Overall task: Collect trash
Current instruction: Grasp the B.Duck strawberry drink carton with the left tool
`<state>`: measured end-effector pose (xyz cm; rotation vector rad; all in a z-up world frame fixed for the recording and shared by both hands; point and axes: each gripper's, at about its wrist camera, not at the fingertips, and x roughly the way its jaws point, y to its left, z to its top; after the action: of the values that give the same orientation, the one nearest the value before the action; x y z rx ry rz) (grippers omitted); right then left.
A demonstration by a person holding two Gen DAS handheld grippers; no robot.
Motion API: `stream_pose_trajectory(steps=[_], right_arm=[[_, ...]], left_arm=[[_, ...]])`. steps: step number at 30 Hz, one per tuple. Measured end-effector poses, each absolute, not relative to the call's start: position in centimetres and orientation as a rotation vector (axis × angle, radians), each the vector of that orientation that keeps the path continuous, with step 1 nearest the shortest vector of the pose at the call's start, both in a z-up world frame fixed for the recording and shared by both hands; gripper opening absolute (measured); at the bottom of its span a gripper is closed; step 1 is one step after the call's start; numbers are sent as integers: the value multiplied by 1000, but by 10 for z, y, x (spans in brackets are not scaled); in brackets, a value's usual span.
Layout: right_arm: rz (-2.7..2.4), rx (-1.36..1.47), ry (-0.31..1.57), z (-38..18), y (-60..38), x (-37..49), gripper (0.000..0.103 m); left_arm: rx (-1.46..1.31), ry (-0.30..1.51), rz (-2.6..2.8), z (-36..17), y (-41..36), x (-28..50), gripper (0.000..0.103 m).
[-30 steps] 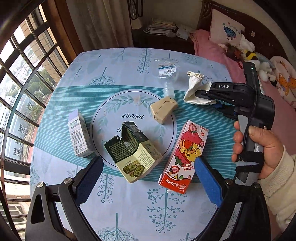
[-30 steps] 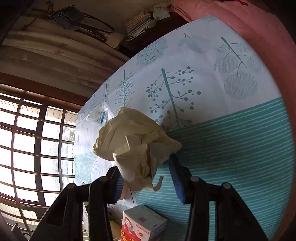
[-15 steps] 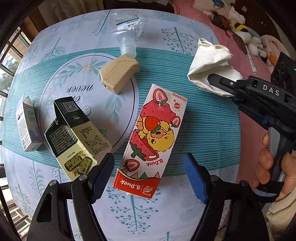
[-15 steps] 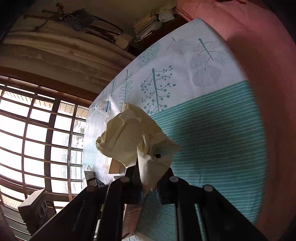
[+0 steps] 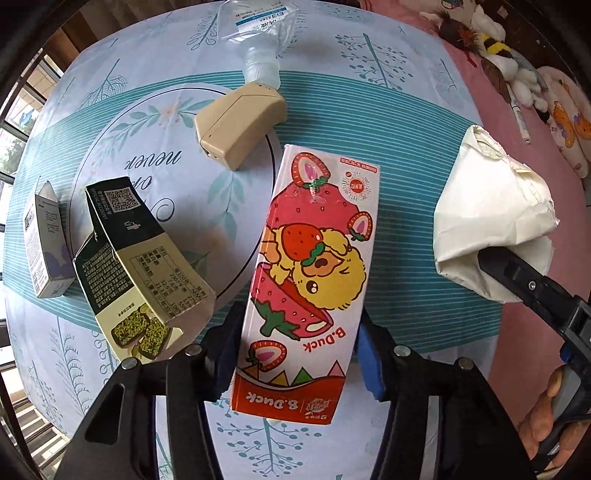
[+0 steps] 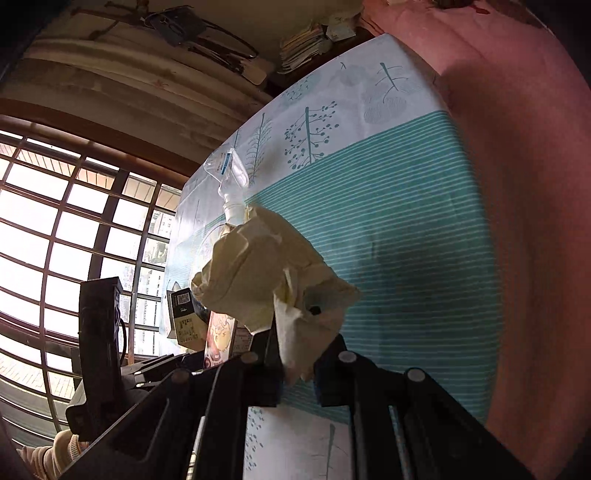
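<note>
My left gripper is shut on the red B.Duck strawberry carton, with one pad on each long side. My right gripper is shut on a crumpled cream paper wad and holds it above the table. The wad and the right gripper's black fingers also show at the right of the left wrist view. On the tablecloth lie a green-and-black snack box, a beige case, a small white box and a clear plastic bottle.
A pink bed with soft toys runs along the table's right edge. A barred window is at the left. Papers are stacked beyond the table's far end.
My left gripper came down over the B.Duck carton and shut on it. My right gripper keeps its hold on the paper wad and has lifted it further from the table.
</note>
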<state>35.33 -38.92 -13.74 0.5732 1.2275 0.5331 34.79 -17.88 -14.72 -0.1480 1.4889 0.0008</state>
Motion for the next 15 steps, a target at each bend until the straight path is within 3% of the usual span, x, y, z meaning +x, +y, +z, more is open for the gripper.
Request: stream_pose_trajectory(steps=[15], right_arm=[[547,528,1207,-110,-360,278,11]], left_arm=[[-91,1359,-84,-77,-168,254,50]])
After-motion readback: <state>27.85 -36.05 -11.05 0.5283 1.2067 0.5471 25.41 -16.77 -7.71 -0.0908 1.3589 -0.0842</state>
